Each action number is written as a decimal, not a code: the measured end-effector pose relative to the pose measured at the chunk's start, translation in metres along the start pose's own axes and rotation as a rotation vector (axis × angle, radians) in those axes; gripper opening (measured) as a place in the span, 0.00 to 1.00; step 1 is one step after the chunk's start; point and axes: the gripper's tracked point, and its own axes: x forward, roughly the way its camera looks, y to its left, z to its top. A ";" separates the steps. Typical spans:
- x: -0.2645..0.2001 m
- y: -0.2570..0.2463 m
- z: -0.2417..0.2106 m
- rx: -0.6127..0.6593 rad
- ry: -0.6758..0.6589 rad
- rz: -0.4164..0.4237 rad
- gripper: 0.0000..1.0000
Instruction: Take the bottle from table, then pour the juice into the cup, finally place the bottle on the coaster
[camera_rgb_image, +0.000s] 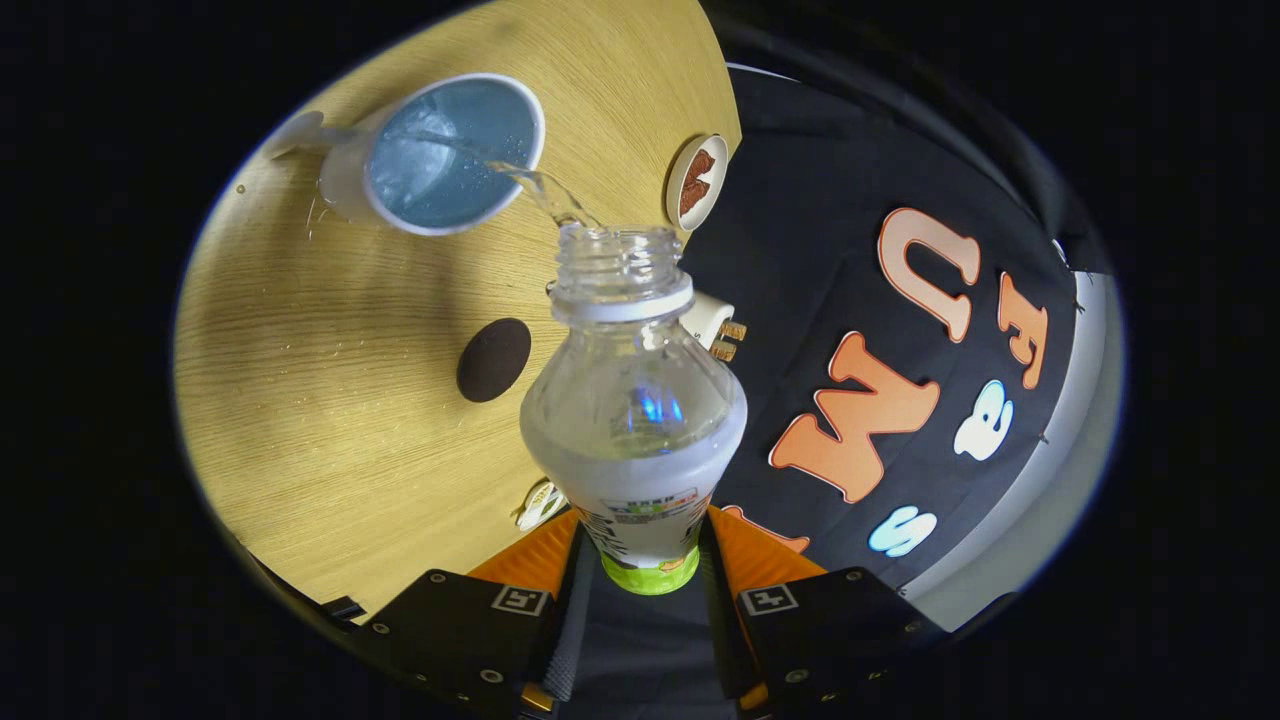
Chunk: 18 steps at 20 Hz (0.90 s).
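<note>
Gripping the lower, labelled part of the bottle (633, 400), the claw (650, 560) is closed down to the bottle's width, one finger pressing on each side of it. Holding it that low is, I judge, what is leaving the neck free to swing over the cup while the base stays pinned between the fingers. The wrap around the bottle is carrying small coloured print above a green band, but it is too small and too curved to read, so no brand can be made out. Small square markers are sitting on the claw's body beside the fingers.

Beyond the fingers the bottle is being tipped forward with its cap off, and a thin clear stream (530, 185) is arcing from its mouth into the cup (440, 152). Liquid is already pooling inside the cup, so the pouring step is under way; how much is left in the bottle is hard to tell.

Beside the bottle's body, a dark round coaster (494, 359) is lying bare on the wooden surface (330, 420), apart from the cup and likely waiting for the bottle. A small white object (716, 326) is peeking out behind the bottle's shoulder near the surface's edge. Farther off, at the same edge, a small dish (697, 181) is holding something brown. The cup is standing toward the far side, and drops are glinting on the wood around its base.
</note>
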 end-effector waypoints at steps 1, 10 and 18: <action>0.000 0.000 0.002 -0.006 0.000 0.000 0.55; -0.001 -0.005 0.011 -0.074 -0.027 -0.004 0.55; -0.004 -0.019 0.007 -0.128 -0.014 -0.049 0.55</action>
